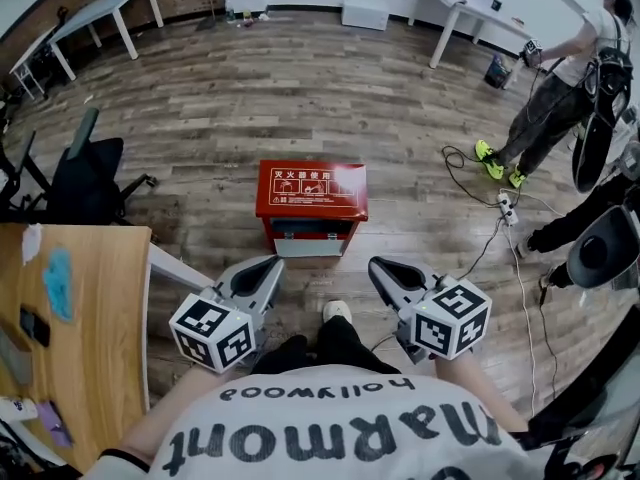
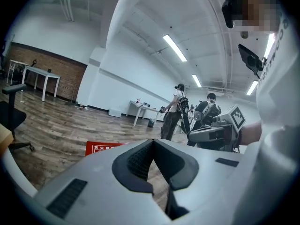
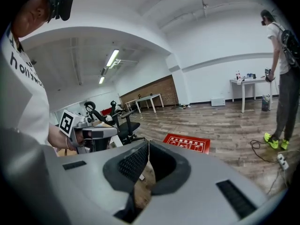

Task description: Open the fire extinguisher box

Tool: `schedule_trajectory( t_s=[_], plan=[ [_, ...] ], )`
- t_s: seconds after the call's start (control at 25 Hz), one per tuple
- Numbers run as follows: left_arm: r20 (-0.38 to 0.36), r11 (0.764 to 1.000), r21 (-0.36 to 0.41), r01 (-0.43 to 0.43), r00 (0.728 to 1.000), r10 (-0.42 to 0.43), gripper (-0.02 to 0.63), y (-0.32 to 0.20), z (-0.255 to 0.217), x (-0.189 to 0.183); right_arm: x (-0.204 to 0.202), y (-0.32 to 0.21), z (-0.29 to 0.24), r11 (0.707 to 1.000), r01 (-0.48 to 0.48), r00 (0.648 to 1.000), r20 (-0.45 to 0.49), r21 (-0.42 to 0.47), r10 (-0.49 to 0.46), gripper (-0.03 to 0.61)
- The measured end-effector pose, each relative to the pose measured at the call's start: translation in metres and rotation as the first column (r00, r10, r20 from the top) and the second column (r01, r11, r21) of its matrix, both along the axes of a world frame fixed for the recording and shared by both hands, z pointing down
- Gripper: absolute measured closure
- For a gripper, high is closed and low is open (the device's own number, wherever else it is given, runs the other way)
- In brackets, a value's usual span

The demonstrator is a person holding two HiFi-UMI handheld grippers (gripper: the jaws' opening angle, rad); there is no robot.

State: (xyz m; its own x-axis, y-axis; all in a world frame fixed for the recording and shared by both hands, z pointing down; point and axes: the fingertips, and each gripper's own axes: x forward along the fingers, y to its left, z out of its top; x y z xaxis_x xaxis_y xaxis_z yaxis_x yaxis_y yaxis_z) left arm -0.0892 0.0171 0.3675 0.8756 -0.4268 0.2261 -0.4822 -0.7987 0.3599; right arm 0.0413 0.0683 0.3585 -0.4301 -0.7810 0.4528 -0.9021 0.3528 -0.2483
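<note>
Plainly the task has not started: the red metal fire extinguisher box [image 1: 311, 192] stands shut on the brown wood-plank floor [image 1: 300, 88], straight ahead of the person, with its white-printed red lid on top and its pale grey front panel turned toward them. Set that way, lid and front can both be reached from where the person stands, which probably explains why both arms point at it. Any catch or handle is too small to make out.

Both tools are held low and forward, one on each side of the person's legs, aimed at the box but well short of it. It reads as a ready stance before the approach, not a reach.

The left tool [image 1: 275, 261] has its jaws together. In the left gripper view the dark ribbed pads [image 2: 140, 161] meet at their tips, and only floor shows through the opening lower down. It holds nothing and touches nothing. The box shows only as a red strip beyond the grey body of the tool.

The right tool [image 1: 375, 263] is also fully closed. Its pads [image 3: 133, 163] meet at the tip in the right gripper view, with nothing between them and the box lying well beyond.

A light wooden desk [image 1: 75, 298] lies just beside the left arm, clear of the path to the box.
</note>
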Motion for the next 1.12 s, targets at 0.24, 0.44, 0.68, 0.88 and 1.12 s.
schedule_trajectory(
  t_s=[0.24, 0.44, 0.68, 0.88, 1.12],
  plan=[
    [0.004, 0.999, -0.011, 0.047, 0.999, -0.047, 0.607, -0.018, 0.001, 0.006, 0.007, -0.021, 0.000, 0.999, 0.042, 0.999, 0.003, -0.001, -0.042, 0.568],
    [0.017, 0.999, -0.023, 0.044, 0.999, -0.043, 0.607, -0.026, 0.005, 0.019, 0.018, -0.034, 0.008, 0.998, 0.060, 0.998, 0.019, -0.021, -0.059, 0.568],
    [0.030, 0.997, -0.034, 0.065, 0.998, -0.064, 0.607, -0.046, 0.008, 0.037, 0.033, -0.061, 0.014, 0.995, 0.089, 0.996, 0.029, -0.034, -0.088, 0.568],
    [0.036, 0.996, -0.036, 0.087, 0.996, -0.086, 0.607, -0.068, 0.009, 0.051, 0.048, -0.086, 0.013, 0.994, 0.108, 0.994, 0.030, -0.033, -0.107, 0.568],
    [0.037, 0.995, -0.034, 0.099, 0.995, -0.098, 0.607, -0.094, 0.011, 0.074, 0.073, -0.110, 0.016, 0.993, 0.110, 0.994, 0.028, -0.036, -0.109, 0.568]
  ],
)
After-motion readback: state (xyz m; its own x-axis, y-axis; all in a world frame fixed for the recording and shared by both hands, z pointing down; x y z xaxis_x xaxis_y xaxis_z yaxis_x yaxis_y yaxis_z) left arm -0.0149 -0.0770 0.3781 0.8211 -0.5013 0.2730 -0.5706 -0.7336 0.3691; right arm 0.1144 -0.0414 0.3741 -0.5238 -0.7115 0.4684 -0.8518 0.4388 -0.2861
